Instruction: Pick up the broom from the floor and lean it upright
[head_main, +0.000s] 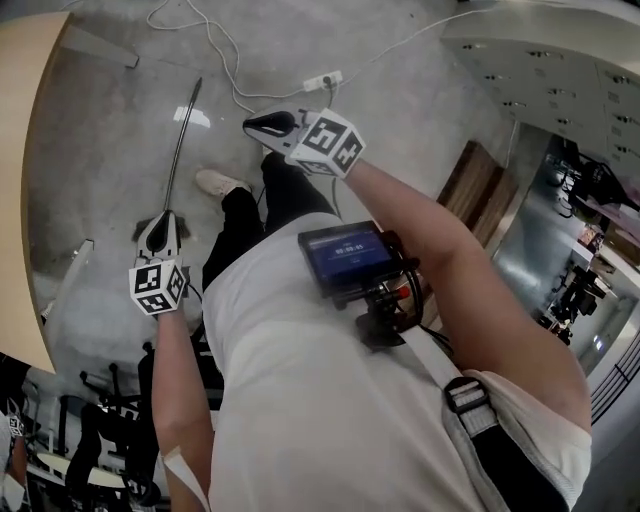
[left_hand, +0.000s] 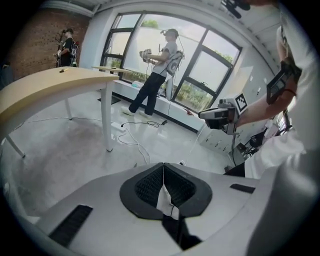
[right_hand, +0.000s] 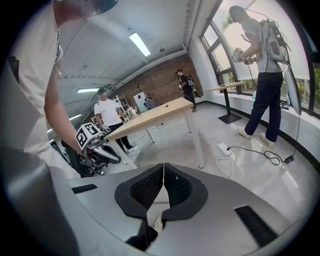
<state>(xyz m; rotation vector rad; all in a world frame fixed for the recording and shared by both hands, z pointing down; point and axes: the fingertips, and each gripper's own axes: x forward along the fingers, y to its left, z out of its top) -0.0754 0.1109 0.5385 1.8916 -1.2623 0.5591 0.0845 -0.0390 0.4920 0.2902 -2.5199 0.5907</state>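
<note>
A thin dark stick (head_main: 182, 140), which looks like the broom's handle, lies on the grey floor in the head view; its brush end is not visible. My left gripper (head_main: 163, 218) hangs just above the stick's near end, apart from it, jaws shut and empty. Further right my right gripper (head_main: 250, 124) is held out over the floor, also shut on nothing. In the left gripper view the black pads (left_hand: 150, 184) meet, and the right gripper (left_hand: 220, 114) shows beyond. The right gripper view shows its pads (right_hand: 148, 187) closed, with the left gripper (right_hand: 102, 148) off to the left.
A curved wooden table (head_main: 25, 130) borders the left. A white power strip (head_main: 322, 80) and cables (head_main: 215, 45) lie on the floor ahead. My shoe (head_main: 218, 182) is near the stick. Another person (left_hand: 159, 70) stands by the windows; others (right_hand: 107, 115) are further back.
</note>
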